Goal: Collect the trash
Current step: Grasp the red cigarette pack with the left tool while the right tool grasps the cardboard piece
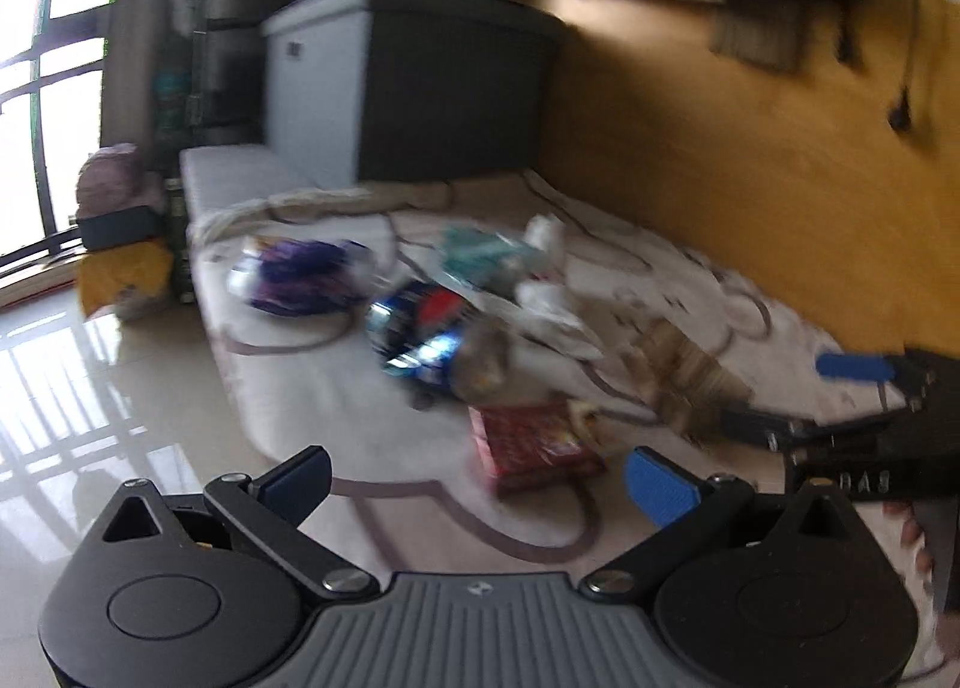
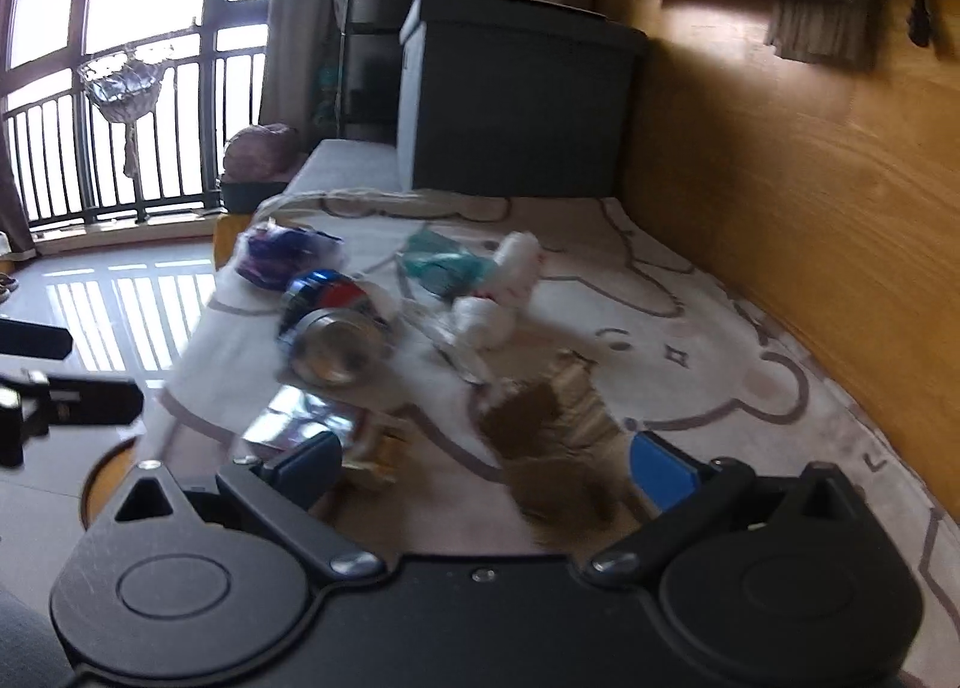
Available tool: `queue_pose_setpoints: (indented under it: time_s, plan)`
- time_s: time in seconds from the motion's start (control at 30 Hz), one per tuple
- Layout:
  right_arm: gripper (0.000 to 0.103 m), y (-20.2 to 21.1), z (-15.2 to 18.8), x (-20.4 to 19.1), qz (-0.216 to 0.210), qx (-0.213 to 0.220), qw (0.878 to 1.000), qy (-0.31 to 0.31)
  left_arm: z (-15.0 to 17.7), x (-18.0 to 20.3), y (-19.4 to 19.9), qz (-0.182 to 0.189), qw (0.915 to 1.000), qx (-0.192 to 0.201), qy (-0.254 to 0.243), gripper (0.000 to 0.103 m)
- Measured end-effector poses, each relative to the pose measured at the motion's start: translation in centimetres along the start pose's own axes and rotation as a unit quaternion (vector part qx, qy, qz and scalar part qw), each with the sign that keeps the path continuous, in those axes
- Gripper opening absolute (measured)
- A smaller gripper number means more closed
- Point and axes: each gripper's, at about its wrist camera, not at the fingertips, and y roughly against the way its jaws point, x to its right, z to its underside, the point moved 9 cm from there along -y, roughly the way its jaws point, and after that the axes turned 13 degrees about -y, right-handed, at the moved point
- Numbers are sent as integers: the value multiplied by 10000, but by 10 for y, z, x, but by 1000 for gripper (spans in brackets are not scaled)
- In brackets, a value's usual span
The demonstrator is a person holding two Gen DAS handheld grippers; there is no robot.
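Two spread tongs above a littered rug

Both tongs stand spread and pinch nothing: the left tongs (image 1: 480, 478) hang over the near edge of a pale bear-print rug (image 1: 312, 388), the right tongs (image 2: 486, 466) over its near right part. Trash lies scattered on the rug: a blue-and-red can (image 2: 330, 328) on its side, a purple wrapper (image 2: 282, 253) beyond it to the left, a teal packet (image 2: 441, 265), crumpled white tissue (image 2: 516, 268) and brown cardboard scraps (image 2: 552, 436) nearest the right tongs. A red packet (image 1: 528, 442) lies at the rug's near edge, just ahead of the left tongs. A dark storage box (image 2: 516, 112) stands at the far end against the wooden wall (image 2: 780, 178).
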Motion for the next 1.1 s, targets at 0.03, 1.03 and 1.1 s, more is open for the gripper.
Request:
queue_pose_setpoints:
  time_s: [0.03,1.03,1.1]
  plan:
    - [103,-2,1,5,29,2,10000,16,2,6,-7,74,9999,-61,-123,103]
    - [86,-119,3,39,-344,-1055,9931,384,9,38,-114,145,9982,-582,58,103]
    - [80,-118,3,42,-357,-1147,9924,267,7,41,-118,123,9982,-582,25,103]
